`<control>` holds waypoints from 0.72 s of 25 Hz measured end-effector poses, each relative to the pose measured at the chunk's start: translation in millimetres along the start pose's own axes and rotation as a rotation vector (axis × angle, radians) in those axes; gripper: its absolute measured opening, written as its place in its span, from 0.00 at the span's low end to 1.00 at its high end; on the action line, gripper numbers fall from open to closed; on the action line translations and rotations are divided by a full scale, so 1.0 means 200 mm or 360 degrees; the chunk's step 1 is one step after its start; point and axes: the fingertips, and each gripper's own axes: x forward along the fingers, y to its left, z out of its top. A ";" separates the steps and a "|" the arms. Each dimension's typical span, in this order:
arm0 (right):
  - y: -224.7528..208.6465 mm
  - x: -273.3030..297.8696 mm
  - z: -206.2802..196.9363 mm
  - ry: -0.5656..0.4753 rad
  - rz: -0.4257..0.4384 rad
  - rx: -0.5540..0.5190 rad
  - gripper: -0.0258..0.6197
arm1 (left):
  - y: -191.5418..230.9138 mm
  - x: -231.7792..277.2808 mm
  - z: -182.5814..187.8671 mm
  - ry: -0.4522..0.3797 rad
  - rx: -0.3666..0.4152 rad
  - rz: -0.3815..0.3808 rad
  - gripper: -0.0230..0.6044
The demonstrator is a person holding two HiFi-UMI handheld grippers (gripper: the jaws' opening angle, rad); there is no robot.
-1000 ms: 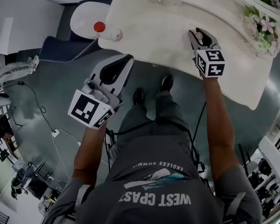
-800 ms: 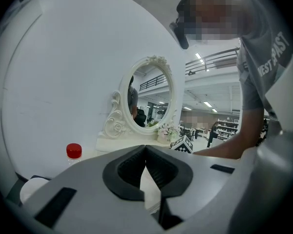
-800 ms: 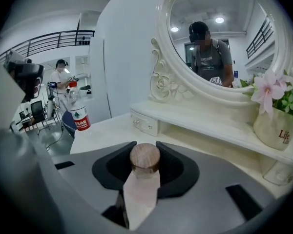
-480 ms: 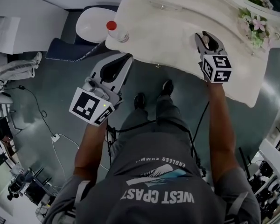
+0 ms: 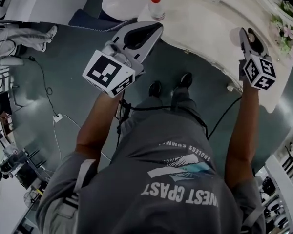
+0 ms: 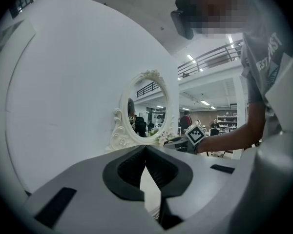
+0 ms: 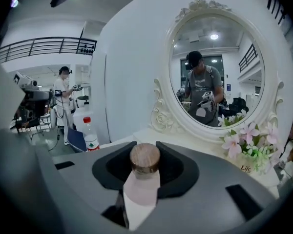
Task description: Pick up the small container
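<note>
The small container (image 7: pixel 144 182), a pale pink bottle with a round wooden cap (image 7: pixel 145 160), stands upright between the jaws of my right gripper (image 7: pixel 145 151), which is shut on it. In the head view this right gripper (image 5: pixel 249 39) hovers over the front edge of the white dressing table (image 5: pixel 205 18), and the container barely shows between its fingers. My left gripper (image 5: pixel 149 29) hangs off the table's left front, over the floor. Its jaws meet at the tips with nothing between them (image 6: pixel 146 149).
An ornate oval mirror (image 7: pixel 217 67) and pink flowers (image 7: pixel 244 140) stand at the back of the table. A water bottle with a red cap (image 5: pixel 156 5) is on its left end. A white round seat (image 5: pixel 122 1) and floor cables (image 5: pixel 53 116) lie left.
The right gripper with the container has drifted to the right, toward the table's front edge. The left gripper has risen and moved forward toward the table's left end.
</note>
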 end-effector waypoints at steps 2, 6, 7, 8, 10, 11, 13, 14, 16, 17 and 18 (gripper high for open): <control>0.03 -0.05 0.07 -0.0025 -0.0007 -0.0007 0.26 | 0.02 -0.04 0.04 -0.0013 0.0027 0.0000 0.06; 0.06 -0.16 0.20 -0.0076 -0.0029 -0.0021 0.26 | 0.04 -0.12 0.10 -0.0036 0.0077 -0.0016 0.06; 0.07 -0.19 0.24 -0.0089 -0.0035 -0.0025 0.26 | 0.05 -0.14 0.11 -0.0042 0.0088 -0.0019 0.06; 0.08 -0.21 0.27 -0.0103 -0.0040 -0.0029 0.26 | 0.06 -0.16 0.13 -0.0048 0.0098 -0.0019 0.06; 0.11 -0.27 0.35 -0.0129 -0.0049 -0.0040 0.26 | 0.08 -0.21 0.16 -0.0060 0.0113 -0.0016 0.06; 0.12 -0.29 0.38 -0.0143 -0.0054 -0.0048 0.26 | 0.09 -0.23 0.17 -0.0069 0.0120 -0.0013 0.06; 0.15 -0.35 0.46 -0.0175 -0.0065 -0.0067 0.26 | 0.12 -0.28 0.21 -0.0098 0.0136 -0.0006 0.06; 0.16 -0.38 0.50 -0.0192 -0.0072 -0.0078 0.26 | 0.13 -0.30 0.23 -0.0114 0.0144 -0.0001 0.06; 0.18 -0.44 0.56 -0.0221 -0.0087 -0.0097 0.26 | 0.15 -0.33 0.26 -0.0144 0.0151 0.0007 0.06; 0.20 -0.48 0.59 -0.0234 -0.0094 -0.0105 0.26 | 0.15 -0.35 0.28 -0.0156 0.0155 0.0009 0.06; 0.21 -0.51 0.62 -0.0245 -0.0099 -0.0111 0.26 | 0.16 -0.36 0.29 -0.0166 0.0160 0.0009 0.06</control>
